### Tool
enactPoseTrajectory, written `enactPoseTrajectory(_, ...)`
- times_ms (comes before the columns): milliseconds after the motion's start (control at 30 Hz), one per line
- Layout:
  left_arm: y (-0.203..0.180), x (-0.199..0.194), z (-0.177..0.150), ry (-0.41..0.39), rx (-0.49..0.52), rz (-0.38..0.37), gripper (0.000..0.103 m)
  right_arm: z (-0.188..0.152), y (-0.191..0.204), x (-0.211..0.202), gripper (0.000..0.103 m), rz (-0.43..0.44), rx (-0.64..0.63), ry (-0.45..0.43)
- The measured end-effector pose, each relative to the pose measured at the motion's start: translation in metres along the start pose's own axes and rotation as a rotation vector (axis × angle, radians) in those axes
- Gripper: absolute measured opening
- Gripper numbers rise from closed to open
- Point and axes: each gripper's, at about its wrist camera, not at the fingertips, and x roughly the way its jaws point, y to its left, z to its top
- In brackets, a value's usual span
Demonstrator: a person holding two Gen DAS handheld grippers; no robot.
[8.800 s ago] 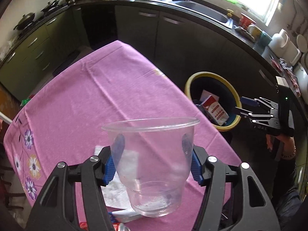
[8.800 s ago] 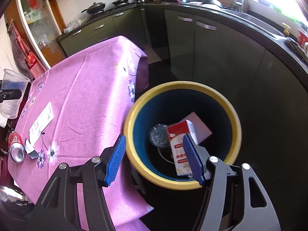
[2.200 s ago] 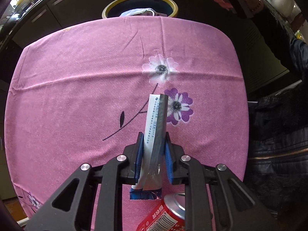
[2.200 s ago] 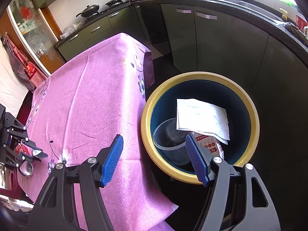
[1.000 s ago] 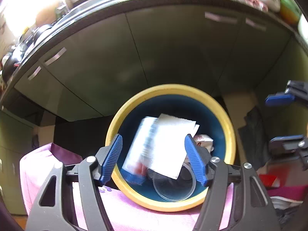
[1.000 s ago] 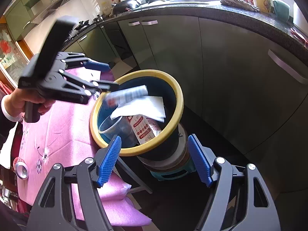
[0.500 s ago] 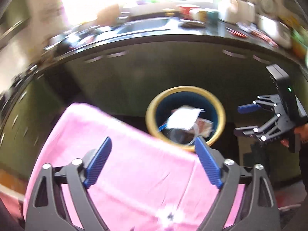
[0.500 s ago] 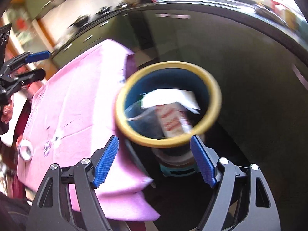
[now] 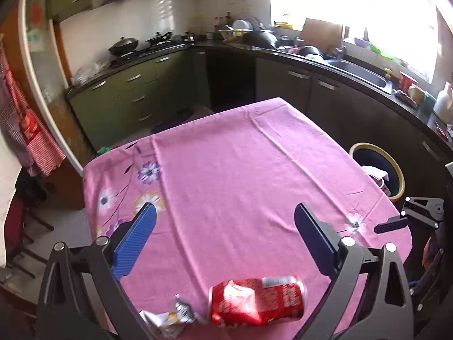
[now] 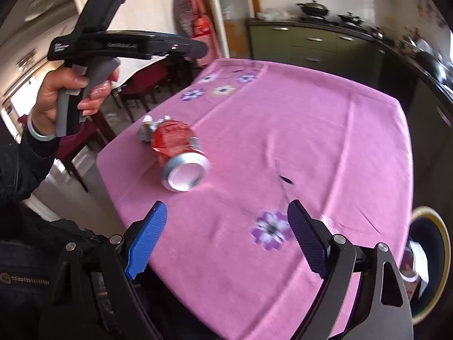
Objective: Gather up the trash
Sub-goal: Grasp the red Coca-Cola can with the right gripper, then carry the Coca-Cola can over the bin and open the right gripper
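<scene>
A crushed red soda can [image 9: 257,301] lies on its side on the pink tablecloth [image 9: 240,175], with a crumpled wrapper [image 9: 167,318] touching its left end. My left gripper [image 9: 226,238] is open and empty, just above and behind the can. In the right wrist view the can [image 10: 178,153] and wrapper [image 10: 145,129] lie near the table's left edge. My right gripper [image 10: 226,240] is open and empty, over the near edge, apart from the can. The yellow-rimmed bin [image 9: 379,170] holding trash stands beside the table, also in the right wrist view [image 10: 433,260].
Dark kitchen cabinets [image 9: 325,96] and a cluttered counter with a sink [image 9: 359,70] wrap around behind the table. A chair [image 10: 141,82] stands at the table's far left. The person's hand [image 10: 70,93] holds the left gripper's handle above the can.
The left gripper dropped the grey wrapper into the bin, then swung back over the table to the can. The right gripper turned from the bin toward the table and can.
</scene>
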Motion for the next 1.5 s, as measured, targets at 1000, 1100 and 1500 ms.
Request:
enactPoseTrajectory(1000, 0.109, -0.045, -0.116, -0.003, -0.309, 0.145, 0.095, 0.088, 0.061, 0.196, 0.082, 0.121, -0.331, 0.430)
enactPoseTrajectory(1100, 0.110, -0.043, -0.118, 0.000, -0.312, 0.140, 0.095, 0.086, 0.062, 0.197, 0.077, 0.106, -0.337, 0.437)
enactPoseTrajectory(1500, 0.107, -0.039, -0.115, 0.004, -0.306, 0.120, 0.095, 0.081, 0.045, 0.178, 0.071, 0.089, -0.254, 0.379)
